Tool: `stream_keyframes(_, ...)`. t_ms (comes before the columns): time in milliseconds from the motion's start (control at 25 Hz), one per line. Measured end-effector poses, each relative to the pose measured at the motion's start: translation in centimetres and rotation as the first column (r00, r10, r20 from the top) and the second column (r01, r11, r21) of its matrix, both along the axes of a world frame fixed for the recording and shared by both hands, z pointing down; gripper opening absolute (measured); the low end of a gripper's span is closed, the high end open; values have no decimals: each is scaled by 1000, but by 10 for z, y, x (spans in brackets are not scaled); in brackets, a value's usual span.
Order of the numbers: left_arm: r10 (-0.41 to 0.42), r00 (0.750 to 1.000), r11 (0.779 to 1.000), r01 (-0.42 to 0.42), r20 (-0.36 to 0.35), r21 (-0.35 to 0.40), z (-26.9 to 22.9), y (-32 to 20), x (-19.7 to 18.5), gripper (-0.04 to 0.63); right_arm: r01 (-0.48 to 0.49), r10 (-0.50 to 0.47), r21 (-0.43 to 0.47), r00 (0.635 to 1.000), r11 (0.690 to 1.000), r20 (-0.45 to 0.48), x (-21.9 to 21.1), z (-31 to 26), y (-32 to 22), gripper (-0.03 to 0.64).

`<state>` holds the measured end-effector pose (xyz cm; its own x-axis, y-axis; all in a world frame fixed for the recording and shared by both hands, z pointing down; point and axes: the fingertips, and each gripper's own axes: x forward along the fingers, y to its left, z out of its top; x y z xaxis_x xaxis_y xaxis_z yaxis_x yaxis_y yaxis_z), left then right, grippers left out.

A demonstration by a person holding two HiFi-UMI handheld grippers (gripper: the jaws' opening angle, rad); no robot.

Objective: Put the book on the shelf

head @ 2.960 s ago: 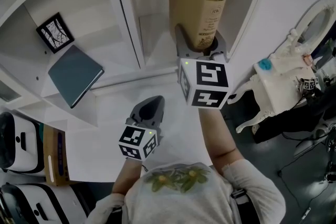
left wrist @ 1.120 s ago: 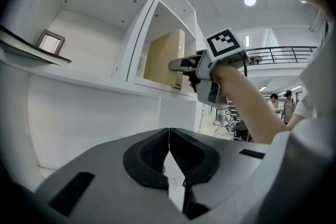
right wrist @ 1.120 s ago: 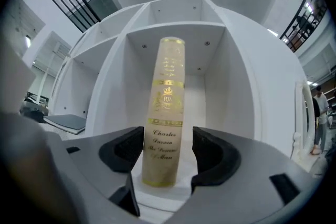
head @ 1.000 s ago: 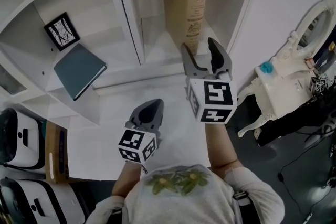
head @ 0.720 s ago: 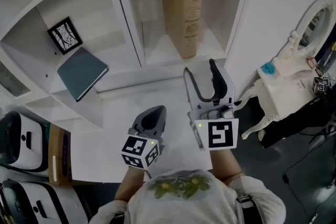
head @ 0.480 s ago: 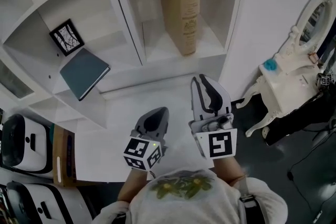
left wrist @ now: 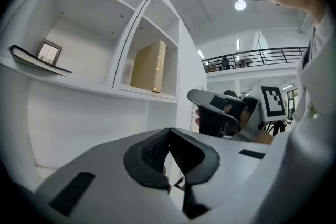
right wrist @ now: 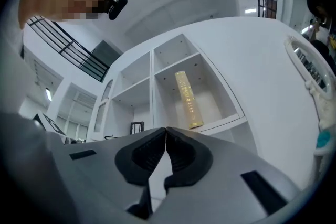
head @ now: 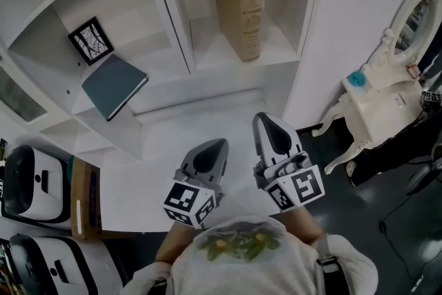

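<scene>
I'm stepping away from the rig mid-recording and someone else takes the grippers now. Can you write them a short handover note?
Left gripper: shut, empty, held in front of the shelf.
Right gripper: shut, its jaws have just closed with nothing between them.
Tan book: upright in the shelf's right compartment, clear of both grippers.
Dark notebook: flat in the left compartment, near a picture frame.
Done: book placed and released.
Left: apparently nothing for this book.
</scene>
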<state>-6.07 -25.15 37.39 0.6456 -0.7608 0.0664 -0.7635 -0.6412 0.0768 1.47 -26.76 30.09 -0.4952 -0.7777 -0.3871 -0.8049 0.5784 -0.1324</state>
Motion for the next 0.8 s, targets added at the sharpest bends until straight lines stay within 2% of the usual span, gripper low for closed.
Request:
stream_keyframes(480,-1,1000,1000,1,-28,0,3,29,1,28,-25,28,21,990,999,-140,-14,14,40,32)
stream_keyframes(800,-9,999,1000,8,-30,-23,14,51,0,28,-22,21,1,984,1000,-178,-18,24,60,32)
